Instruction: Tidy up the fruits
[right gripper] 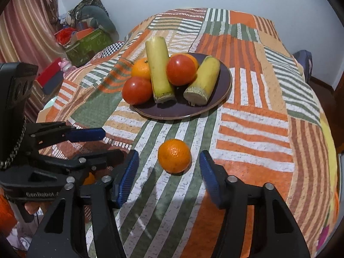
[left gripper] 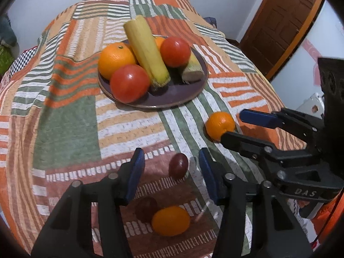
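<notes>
A dark plate point(left gripper: 178, 94) point(right gripper: 189, 109) holds two tomatoes point(left gripper: 129, 83), an orange point(left gripper: 116, 60) and two yellow cane pieces point(left gripper: 146, 51). On the cloth lie a loose orange point(left gripper: 219, 124) point(right gripper: 174, 155), a dark red grape point(left gripper: 178, 165), a second dark grape point(left gripper: 146, 208) and a small orange fruit point(left gripper: 171, 220). My left gripper point(left gripper: 171, 172) is open with the red grape between its fingertips. My right gripper point(right gripper: 169, 169) is open around the loose orange, not touching it. It also shows in the left wrist view point(left gripper: 236, 126).
The patchwork cloth point(right gripper: 253, 129) covers a round table with falling edges. A brown door point(left gripper: 279, 21) stands at the right. Boxes and clutter point(right gripper: 86, 40) sit on the floor at the left. My left gripper shows in the right wrist view point(right gripper: 109, 144).
</notes>
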### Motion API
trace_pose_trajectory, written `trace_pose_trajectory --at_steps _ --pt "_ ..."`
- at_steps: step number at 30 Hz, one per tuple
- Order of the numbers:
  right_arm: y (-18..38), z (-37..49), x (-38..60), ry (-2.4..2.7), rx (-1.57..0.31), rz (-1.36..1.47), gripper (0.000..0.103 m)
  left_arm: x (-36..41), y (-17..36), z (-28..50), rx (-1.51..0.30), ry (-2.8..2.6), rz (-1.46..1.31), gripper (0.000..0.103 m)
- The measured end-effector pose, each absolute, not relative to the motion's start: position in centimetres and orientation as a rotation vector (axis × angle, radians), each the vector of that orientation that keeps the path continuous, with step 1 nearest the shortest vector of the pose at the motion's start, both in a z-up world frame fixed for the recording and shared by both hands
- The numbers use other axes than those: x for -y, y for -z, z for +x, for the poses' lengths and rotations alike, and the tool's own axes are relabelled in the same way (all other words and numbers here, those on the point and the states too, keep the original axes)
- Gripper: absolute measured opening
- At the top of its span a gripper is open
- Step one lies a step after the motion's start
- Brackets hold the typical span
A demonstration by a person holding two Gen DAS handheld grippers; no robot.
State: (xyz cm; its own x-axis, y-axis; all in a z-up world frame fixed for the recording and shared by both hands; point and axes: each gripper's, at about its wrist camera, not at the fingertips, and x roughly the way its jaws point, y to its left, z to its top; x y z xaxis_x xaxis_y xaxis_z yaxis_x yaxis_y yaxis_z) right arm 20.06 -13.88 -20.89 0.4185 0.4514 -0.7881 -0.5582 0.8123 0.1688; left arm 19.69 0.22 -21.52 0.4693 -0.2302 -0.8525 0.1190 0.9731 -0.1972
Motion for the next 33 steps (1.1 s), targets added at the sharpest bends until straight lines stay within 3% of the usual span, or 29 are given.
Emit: trace_pose_trajectory --at_steps 9,12,33 --pt "22.6 20.2 13.5 -0.621 -0.978 -0.14 0.033 0.3 23.0 19.7 -1.09 0.23 -0.104 0.025" --pt "22.6 20.2 13.8 -0.627 -0.974 -0.13 0.032 0.3 23.0 19.6 -1.085 0.249 -0.118 0.018" --pt "18.2 21.5 15.2 -0.596 -0.832 -0.109 0.031 -4.5 17.0 22.2 -0.929 0.139 -0.129 0.018"
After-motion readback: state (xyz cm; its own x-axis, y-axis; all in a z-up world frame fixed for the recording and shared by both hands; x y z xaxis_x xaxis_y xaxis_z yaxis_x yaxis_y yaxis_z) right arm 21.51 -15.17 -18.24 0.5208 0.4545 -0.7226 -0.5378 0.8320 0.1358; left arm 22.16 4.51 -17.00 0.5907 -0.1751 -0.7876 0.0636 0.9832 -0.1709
